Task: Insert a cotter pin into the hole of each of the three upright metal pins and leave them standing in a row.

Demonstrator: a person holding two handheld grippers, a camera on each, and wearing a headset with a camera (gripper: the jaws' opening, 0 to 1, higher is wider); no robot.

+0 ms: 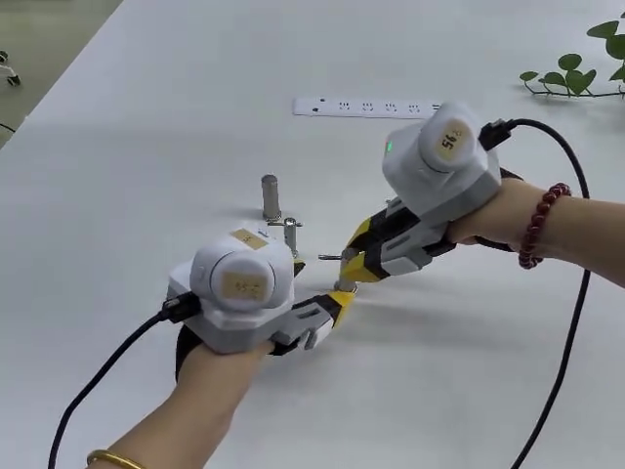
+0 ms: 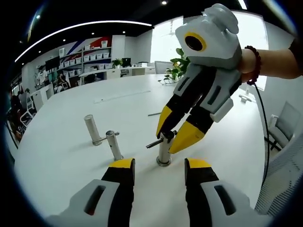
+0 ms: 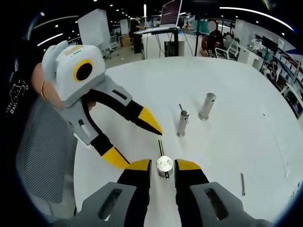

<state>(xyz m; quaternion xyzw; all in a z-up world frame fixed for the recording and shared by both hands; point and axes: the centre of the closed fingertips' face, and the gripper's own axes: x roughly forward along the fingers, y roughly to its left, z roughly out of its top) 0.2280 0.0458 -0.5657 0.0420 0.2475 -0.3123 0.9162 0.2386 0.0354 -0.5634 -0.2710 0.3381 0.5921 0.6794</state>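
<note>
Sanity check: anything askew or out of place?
Nothing odd. The silver cylindrical metal pins, far, middle and near, stand upright in a row; a thin loose cotter pin lies flat on the white table.

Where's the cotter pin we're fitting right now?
In the left gripper view the cotter pin juts sideways from the top of the nearest metal pin, centre frame, at the yellow tips of the right gripper; the left gripper is open just in front.

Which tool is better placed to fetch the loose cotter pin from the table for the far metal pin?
Right, probably. The loose cotter pin lies on the side of the right tool; from the left tool the right tool blocks the way.
</note>
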